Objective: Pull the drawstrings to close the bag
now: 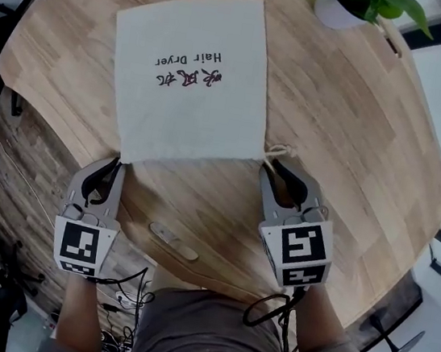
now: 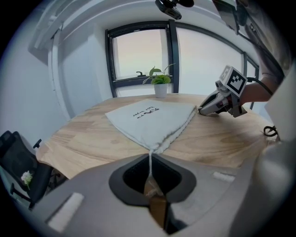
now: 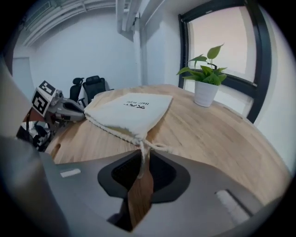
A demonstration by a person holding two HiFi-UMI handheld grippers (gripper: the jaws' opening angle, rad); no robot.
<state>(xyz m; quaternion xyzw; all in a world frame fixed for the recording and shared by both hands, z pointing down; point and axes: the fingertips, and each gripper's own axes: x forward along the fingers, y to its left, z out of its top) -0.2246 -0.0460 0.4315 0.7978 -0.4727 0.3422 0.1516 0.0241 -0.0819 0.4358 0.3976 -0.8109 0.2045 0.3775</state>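
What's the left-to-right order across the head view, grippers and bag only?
left gripper → bag → right gripper

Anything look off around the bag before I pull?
Nothing spilled or damaged; the bag lies flat, mouth not drawn shut. One thing: the right claw stands apart around the right drawstring, seemingly not pinching it, while the left claw looks shut on the taut left drawstring.
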